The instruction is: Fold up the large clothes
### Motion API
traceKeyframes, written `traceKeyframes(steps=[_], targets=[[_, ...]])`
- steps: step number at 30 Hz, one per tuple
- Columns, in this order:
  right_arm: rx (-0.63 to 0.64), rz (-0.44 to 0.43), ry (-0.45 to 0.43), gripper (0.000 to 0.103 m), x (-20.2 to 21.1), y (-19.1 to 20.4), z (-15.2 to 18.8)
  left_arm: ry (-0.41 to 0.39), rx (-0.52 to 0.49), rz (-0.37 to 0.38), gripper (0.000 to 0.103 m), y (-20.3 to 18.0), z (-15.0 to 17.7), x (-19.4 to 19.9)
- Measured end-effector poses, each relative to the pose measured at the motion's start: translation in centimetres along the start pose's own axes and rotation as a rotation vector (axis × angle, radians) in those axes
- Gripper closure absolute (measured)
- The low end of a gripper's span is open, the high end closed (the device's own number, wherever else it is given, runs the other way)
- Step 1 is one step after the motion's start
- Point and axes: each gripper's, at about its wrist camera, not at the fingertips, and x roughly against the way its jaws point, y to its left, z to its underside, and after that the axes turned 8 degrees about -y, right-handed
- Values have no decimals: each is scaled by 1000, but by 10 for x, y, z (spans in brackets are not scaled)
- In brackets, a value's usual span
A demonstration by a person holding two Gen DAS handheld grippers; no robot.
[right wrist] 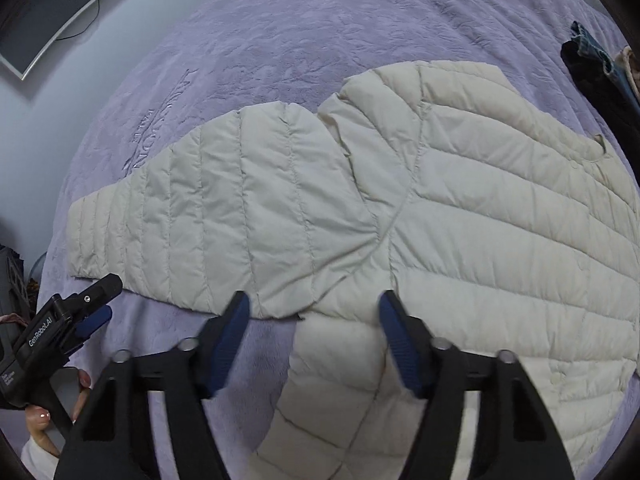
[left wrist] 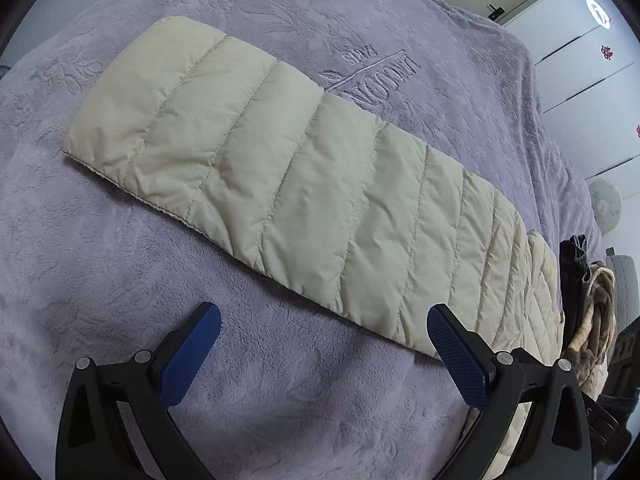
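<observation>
On the lavender bedspread (left wrist: 120, 260) our cream puffer jacket (right wrist: 500, 220) lies flat, sleeve (left wrist: 260, 168) stretched out. Both the left gripper (left wrist: 324, 334) and right gripper (right wrist: 314, 312) hover wide apart, empty. It's probably light, squishy and slippery, so we'd pinch the cuff (left wrist: 100, 136) seam.

Light is soft, even, cool; no hard shadows, no glare. My left view is sharp at centre, the quilted sleeve (left wrist: 280, 184) showing crisp stitching. Heavy fisheye bend toward the rims, black vignette in the corners (strongest at 10 and 2 o'clock). In my right view, the finger at 7 o'clock (right wrist: 230, 340) is smeared by blur. Faint shading lies beneath the jacket (right wrist: 480, 220) edges.
</observation>
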Motion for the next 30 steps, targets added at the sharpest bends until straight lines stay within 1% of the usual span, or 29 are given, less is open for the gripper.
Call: traceKeyframes(steps=[1,4,9,12,13,14,15,16,17,19,21,24,28,30], targets=[[-19,-9,5,67,-7,-2,-2,-2,8,4,0,2,-2,-2],[-44,1,-14,72,-18,-9,-8,-19,8,13,0,4,-6,-9],[-44,8,-4,73,-40,-16,-8,-57,9,9,0,1,-14,-23],[-36,16,-11,73,-48,-15,-6,-102,26,-7,1,-1,-20,-25],[-38,15,-16,73,-50,-14,-5,-117,32,-21,9,-1,-21,-24],[-41,14,-19,73,-51,-14,-5,-132,37,-40,28,-1,-24,-22],[-45,11,-22,73,-52,-14,-5,-136,39,-50,38,0,-27,-21],[-50,6,-25,73,-52,-16,-3,-137,45,-42,59,3,-30,-19],[-54,2,-26,73,-53,-17,-4,-136,53,-20,78,6,-33,-16],[-60,-5,-26,73,-53,-20,-3,-140,54,35,90,8,-40,-9],[-67,-10,-26,73,-52,-27,1,-169,10,58,90,-1,-47,4],[-81,-19,-28,73,-44,-37,12,-204,-62,132,90,-23,-55,28],[-93,-27,-35,73,-41,-44,16,-244,-157,241,90,-65,-60,59],[-102,-32,-40,73,-40,-46,18,-255,-216,293,90,-91,-56,70]])
